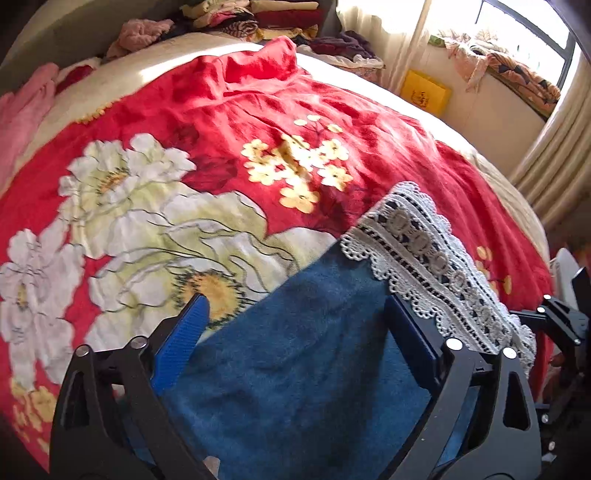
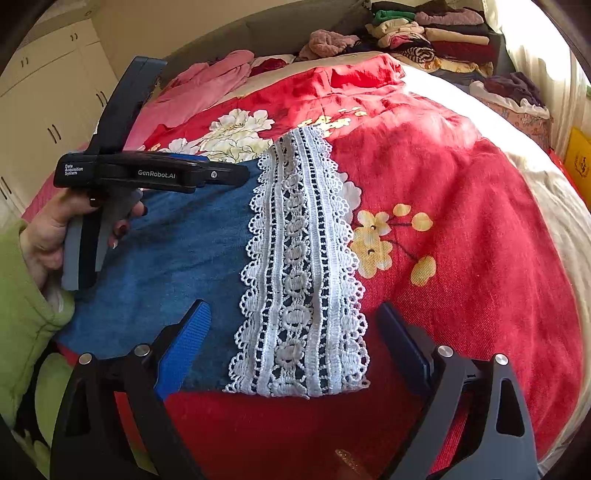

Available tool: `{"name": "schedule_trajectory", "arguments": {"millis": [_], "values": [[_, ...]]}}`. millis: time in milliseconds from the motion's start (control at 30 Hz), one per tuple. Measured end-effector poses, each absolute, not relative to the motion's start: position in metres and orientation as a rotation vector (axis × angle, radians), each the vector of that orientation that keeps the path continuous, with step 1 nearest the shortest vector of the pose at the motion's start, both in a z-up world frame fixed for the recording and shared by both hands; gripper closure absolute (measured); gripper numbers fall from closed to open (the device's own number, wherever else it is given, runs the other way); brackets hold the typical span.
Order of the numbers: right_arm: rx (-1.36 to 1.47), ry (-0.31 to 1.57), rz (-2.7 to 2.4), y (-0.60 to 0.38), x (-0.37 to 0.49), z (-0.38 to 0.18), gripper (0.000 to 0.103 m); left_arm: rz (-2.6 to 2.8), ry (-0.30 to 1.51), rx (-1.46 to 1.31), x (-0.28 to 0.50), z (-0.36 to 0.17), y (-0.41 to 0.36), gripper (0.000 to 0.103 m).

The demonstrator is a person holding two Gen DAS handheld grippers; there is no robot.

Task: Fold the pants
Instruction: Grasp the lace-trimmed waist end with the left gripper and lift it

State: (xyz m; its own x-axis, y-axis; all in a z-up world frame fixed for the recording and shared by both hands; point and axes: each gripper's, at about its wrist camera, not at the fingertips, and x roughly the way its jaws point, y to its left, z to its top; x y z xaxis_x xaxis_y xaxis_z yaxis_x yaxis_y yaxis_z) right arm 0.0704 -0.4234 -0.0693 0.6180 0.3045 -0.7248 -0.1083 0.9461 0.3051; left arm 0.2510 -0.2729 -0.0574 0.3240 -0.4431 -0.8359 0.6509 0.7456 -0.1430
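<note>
Pants, blue denim with a white lace hem, lie on the red floral bedspread in my left wrist view, between my left gripper's spread fingers. Right wrist view: my right gripper gapes above the lace; folded clothes are stacked behind

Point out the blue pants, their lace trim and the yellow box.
blue pants (image 2: 177,258): right wrist view, on the flat denim panel.
lace trim (image 2: 299,273): right wrist view, on the middle of the white band.
yellow box (image 1: 424,93): left wrist view, on its front face.
</note>
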Motion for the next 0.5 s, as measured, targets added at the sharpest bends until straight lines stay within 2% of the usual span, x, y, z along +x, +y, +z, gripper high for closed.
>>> {"name": "schedule_trajectory", "arguments": {"millis": [67,133,167,200,233,267,333,367,400,500], "values": [[0.263,0.862,0.254,-0.424,0.07,-0.069,0.011,-0.734,1.015,0.231,0.249,-0.065,-0.275,0.024],[0.27,0.856,0.281,-0.422,0.071,-0.067,0.021,-0.725,1.002,0.243,0.246,-0.067,-0.277,0.028],[0.27,0.853,0.294,-0.42,0.071,-0.066,0.031,-0.73,1.0,0.232,0.245,-0.066,-0.278,0.041],[0.26,0.85,0.301,-0.418,0.072,-0.065,0.033,-0.743,0.997,0.216,0.243,-0.063,-0.279,0.048],[0.251,0.847,0.312,-0.415,0.073,-0.066,0.036,-0.754,0.987,0.212,0.239,-0.06,-0.28,0.063],[0.251,0.85,0.317,-0.413,0.074,-0.067,0.046,-0.756,0.975,0.235,0.233,-0.059,-0.284,0.072],[0.256,0.854,0.318,-0.412,0.077,-0.071,0.055,-0.738,0.961,0.277,0.227,-0.06,-0.29,0.078],[0.263,0.854,0.322,-0.413,0.077,-0.071,0.068,-0.731,0.958,0.286,0.225,-0.06,-0.291,0.083],[0.287,0.855,0.34,-0.413,0.078,-0.07,0.073,-0.72,0.954,0.293,0.224,-0.061,-0.291,0.085],[0.286,0.826,0.381,-0.406,0.075,-0.058,0.079,-0.696,0.945,0.265,0.225,-0.057,-0.286,0.092]]}}
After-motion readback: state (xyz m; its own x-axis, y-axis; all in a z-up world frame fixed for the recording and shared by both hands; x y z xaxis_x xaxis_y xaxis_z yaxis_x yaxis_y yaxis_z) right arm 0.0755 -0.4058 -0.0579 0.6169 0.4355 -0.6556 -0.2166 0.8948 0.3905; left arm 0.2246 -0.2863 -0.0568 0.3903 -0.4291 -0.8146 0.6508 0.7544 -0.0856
